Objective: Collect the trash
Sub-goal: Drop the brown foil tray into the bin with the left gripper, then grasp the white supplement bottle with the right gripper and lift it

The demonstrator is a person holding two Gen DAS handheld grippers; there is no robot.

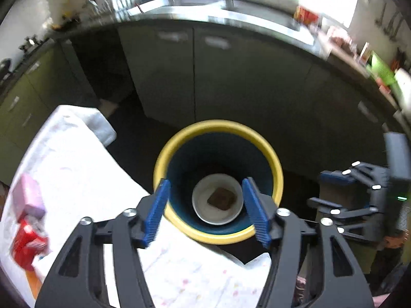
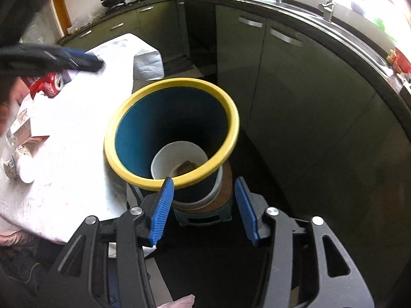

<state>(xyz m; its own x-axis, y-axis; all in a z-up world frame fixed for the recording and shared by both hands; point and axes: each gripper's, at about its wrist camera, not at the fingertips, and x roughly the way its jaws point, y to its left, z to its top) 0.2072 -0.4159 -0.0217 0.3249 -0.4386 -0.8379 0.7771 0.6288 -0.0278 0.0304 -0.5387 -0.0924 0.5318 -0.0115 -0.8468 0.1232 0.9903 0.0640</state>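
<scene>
Both empty: left hand-held gripper (image 1: 205, 209) spread wide above the bin (image 1: 179, 138), right hand-held gripper (image 2: 204, 209) wide too. Red can (image 1: 27, 243) lies off the left one's left side on the worktop (image 1: 77, 174), nearer that hand.

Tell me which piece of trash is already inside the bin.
The white paper cup, upright at the bottom of the yellow-rimmed bin. The red can, the carton and the white tube all lie on the table.

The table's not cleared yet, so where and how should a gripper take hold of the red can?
The red can lies on its side, top end toward the bin. Grip across the middle of its round body, coming down from above, fingers straddling it. The left gripper is nearest.
</scene>
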